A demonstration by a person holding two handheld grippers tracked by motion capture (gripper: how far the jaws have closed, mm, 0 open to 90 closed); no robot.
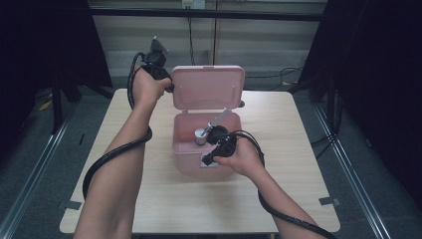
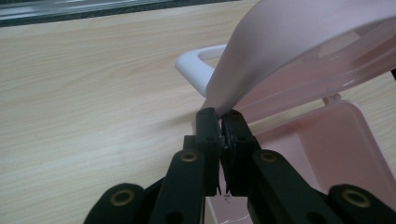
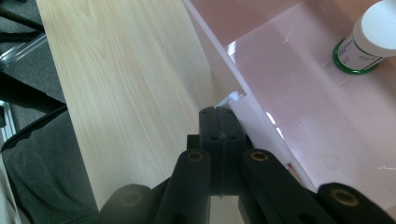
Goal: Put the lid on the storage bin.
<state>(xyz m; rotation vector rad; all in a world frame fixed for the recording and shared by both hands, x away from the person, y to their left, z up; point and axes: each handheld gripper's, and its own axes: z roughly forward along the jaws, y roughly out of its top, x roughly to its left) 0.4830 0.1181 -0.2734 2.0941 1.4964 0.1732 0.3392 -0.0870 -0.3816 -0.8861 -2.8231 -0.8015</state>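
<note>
Pale wood surface (image 1: 149,199), pink box (image 1: 186,149) mid-surface, left claw (image 2: 220,116) pinching its raised lid (image 1: 209,87), right claw (image 3: 219,116) closed at the box's front rim, bottle (image 3: 369,42) inside.

Pink box (image 1: 199,149) mid-table, lid (image 1: 209,87) upright, open.

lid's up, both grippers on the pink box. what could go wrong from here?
1. The left gripper pinches only the corner edge of the raised lid; a thin hold like that could slip and let the lid drop onto the box.
2. The right gripper is shut at the near rim of the pink box; if it shifts, the box may slide on the table.
3. A falling lid could strike the small white-capped bottle inside.
</note>
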